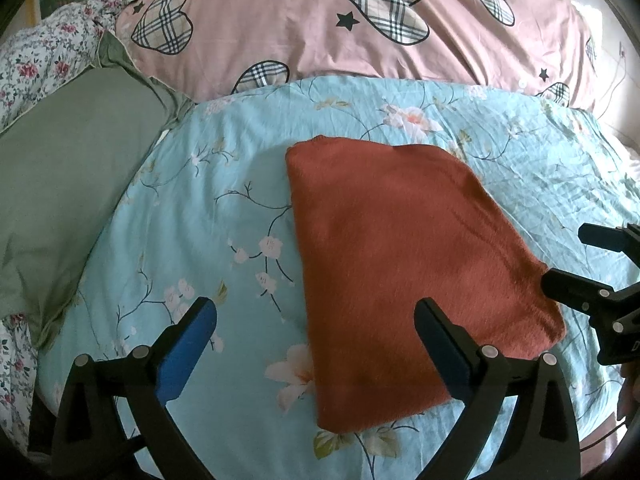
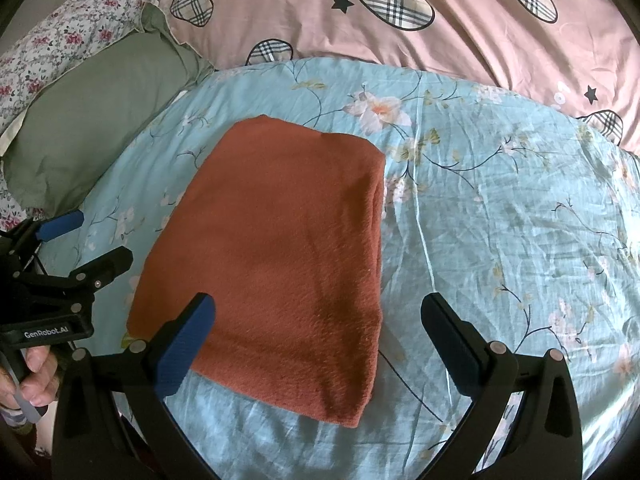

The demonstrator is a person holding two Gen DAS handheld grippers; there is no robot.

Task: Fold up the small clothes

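Note:
A rust-orange cloth (image 1: 404, 264) lies folded into a flat rectangle on the light blue flowered bedsheet (image 1: 224, 208). It also shows in the right wrist view (image 2: 280, 256). My left gripper (image 1: 316, 344) is open and empty, hovering over the cloth's near left edge. My right gripper (image 2: 318, 340) is open and empty, over the cloth's near right corner. The right gripper shows at the right edge of the left wrist view (image 1: 600, 264), and the left gripper shows at the left edge of the right wrist view (image 2: 76, 240), each beside the cloth.
A green pillow (image 1: 68, 184) lies to the left on the bed. A pink quilt with plaid hearts (image 1: 360, 28) is bunched along the back. A flowered quilt (image 1: 36, 64) is at the far left. The blue sheet (image 2: 520, 220) stretches to the right of the cloth.

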